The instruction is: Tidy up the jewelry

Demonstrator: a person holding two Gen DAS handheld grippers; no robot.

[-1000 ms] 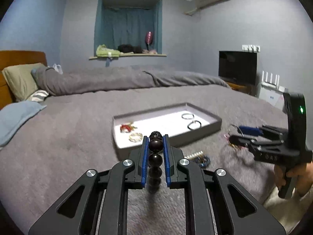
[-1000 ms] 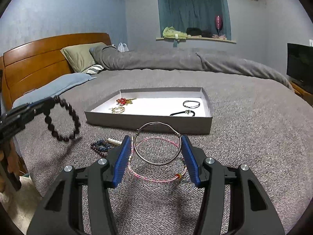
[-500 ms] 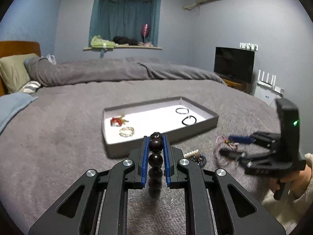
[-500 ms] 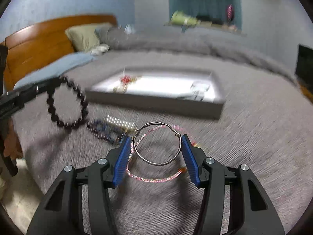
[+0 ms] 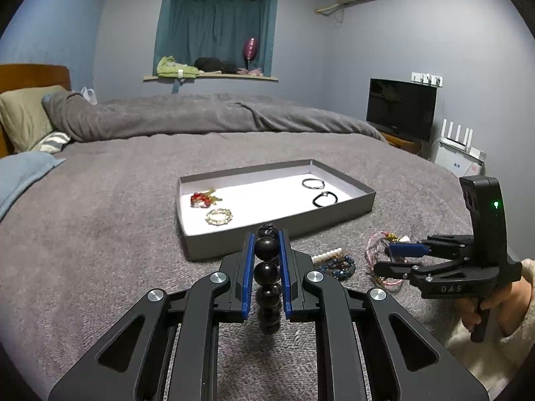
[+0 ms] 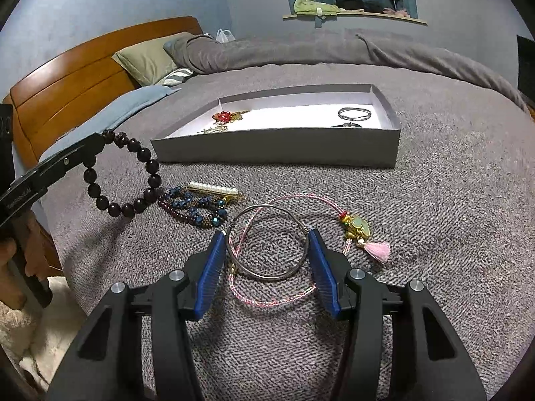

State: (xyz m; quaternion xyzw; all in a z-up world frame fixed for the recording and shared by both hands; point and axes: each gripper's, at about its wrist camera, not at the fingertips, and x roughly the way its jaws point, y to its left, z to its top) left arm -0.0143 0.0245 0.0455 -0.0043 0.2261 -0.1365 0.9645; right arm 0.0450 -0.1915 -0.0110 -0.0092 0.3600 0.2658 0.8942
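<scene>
The main risk sits with the wire bangle. The right gripper squeezes it only across its width, each blue pad touching the thin wire at one small spot. A hoop held this way could pivot, spring out sideways, or flatten if squeezed harder. The pink cord lies on the blanket directly under the bangle; it could snag and be dragged along when the bangle lifts. Whether the two are tangled cannot be told.

On the left, the left gripper has its fingers pressed nearly together, pinching the bead bracelet by a bead or two. The rest of the loop hangs free in the air and could swing, slip, or catch the tray wall on the way in.

From left to right: the dark, glossy round beads hang near the bed's near-left edge. Beside them on the blanket lie a blue bead bracelet and a pearl clip, touching. Next comes the thin, grey metal bangle, a plain ring with small twisted joints. To its right lies the cord's gold and green charm with a pink tassel. Beyond them all, the shallow grey tray with a white floor holds red, pale, and dark pieces.
</scene>
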